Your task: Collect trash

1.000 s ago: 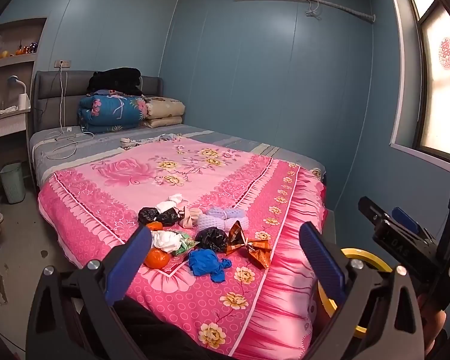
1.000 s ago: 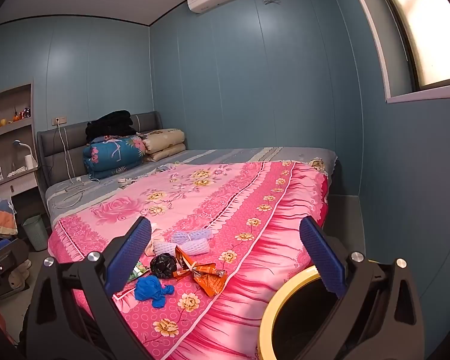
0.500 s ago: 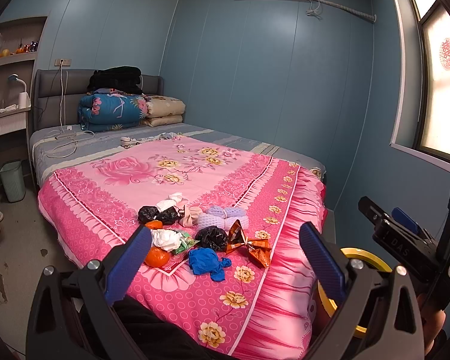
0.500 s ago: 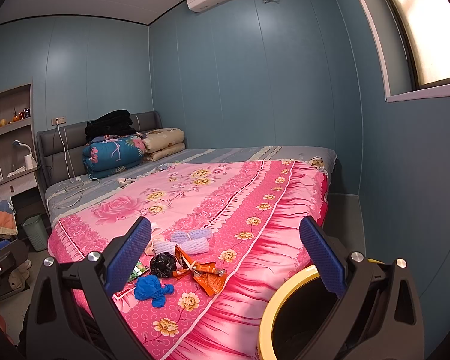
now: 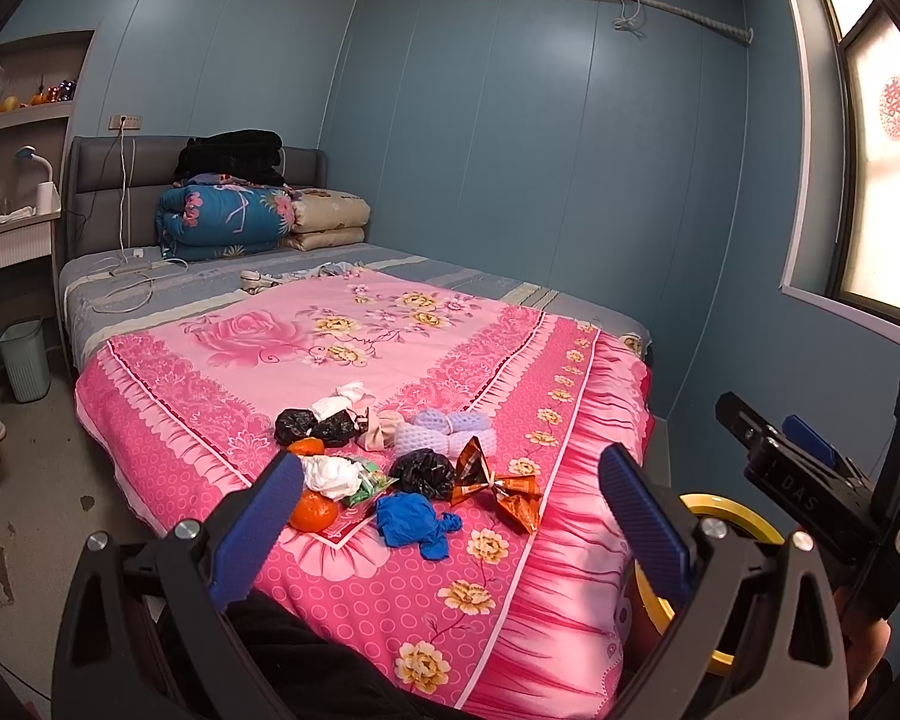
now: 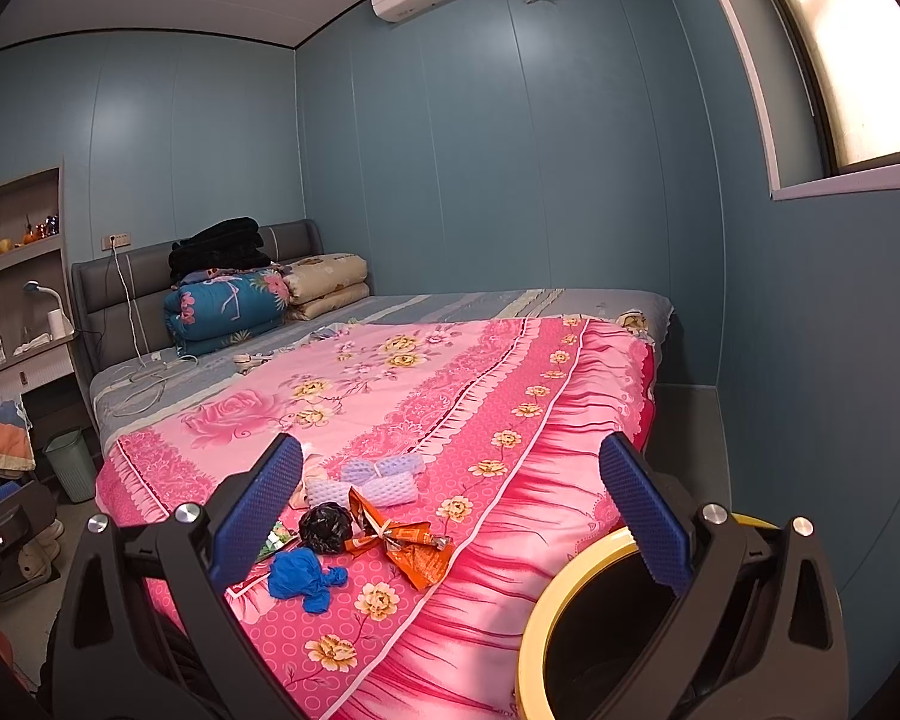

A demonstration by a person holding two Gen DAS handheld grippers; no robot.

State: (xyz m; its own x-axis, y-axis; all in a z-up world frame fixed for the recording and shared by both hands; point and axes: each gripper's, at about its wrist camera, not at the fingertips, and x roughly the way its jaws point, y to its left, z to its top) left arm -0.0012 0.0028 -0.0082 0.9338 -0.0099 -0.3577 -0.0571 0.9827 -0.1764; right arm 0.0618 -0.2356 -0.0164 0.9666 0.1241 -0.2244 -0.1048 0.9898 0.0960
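Both of my grippers are spread wide and hold nothing: the left gripper [image 5: 450,510] and the right gripper [image 6: 450,504] hang short of the bed [image 5: 390,324], fingers clear of everything. The trash sits in a loose cluster near the foot corner of the pink bedspread: a blue crumpled bag [image 5: 411,517] nearest me, an orange foil wrapper [image 5: 498,483] just beside it, a black bag wad [image 5: 421,473] behind, a white tissue wad [image 5: 332,476] touching an orange fruit [image 5: 313,510], and two more black bag wads and pale foam nets farther back. A yellow-rimmed bin [image 6: 561,612] stands on the floor at the bed's corner, close under my right gripper, its mouth dark and open.

I judge that collecting has not yet begun; this is the approach. The next move, as I see it, calls for lowering one gripper onto the nearest piece, likely the blue bag or the wrapper, pinching the soft bulk without snagging the bedspread, then carrying it across to the bin. The pieces lie close together, so I should close on one alone.
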